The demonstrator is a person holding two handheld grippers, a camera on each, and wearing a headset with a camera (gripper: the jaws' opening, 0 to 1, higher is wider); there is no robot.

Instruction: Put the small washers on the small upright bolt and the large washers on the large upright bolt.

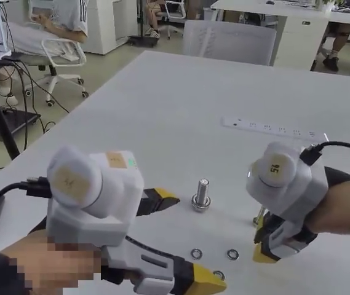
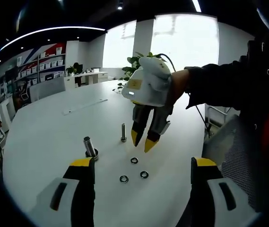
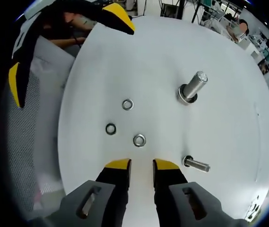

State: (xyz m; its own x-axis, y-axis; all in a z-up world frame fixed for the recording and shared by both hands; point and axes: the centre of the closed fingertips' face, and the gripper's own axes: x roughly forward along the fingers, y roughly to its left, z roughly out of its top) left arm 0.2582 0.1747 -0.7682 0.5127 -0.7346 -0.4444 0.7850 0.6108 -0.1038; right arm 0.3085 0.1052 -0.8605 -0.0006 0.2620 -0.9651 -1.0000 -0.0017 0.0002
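- The white table (image 1: 162, 104) carries all of the work. A long white power strip (image 1: 273, 129) lies on its far side, well apart from the bolts.
- The left tongs (image 1: 188, 241) sit at the near left edge of the head view, held in a hand. Their yellow-tipped jaws are spread wide and released, with nothing between them. In the left gripper view the left tongs (image 2: 143, 163) frame the washers and both bolts from the near side.
- The right tongs (image 1: 262, 249) hang over the table on the right, tips pointing down, just in front of the small bolt. In the right gripper view the right tongs (image 3: 142, 164) are drawn almost together, with a slim strip of table showing between the jaws, and they grasp nothing.
- The large bolt (image 1: 202, 195) stands upright on its wide base near the middle of the table, between the two tongs.
- The small bolt (image 3: 196, 164) stands upright to the right of the large one, close beside the right jaw tip.
- Three washers (image 3: 127, 104) (image 3: 110, 128) (image 3: 139, 140) lie flat on the table in a loose triangle, apart from each other and on the near side of both bolts. I cannot tell their sizes apart.
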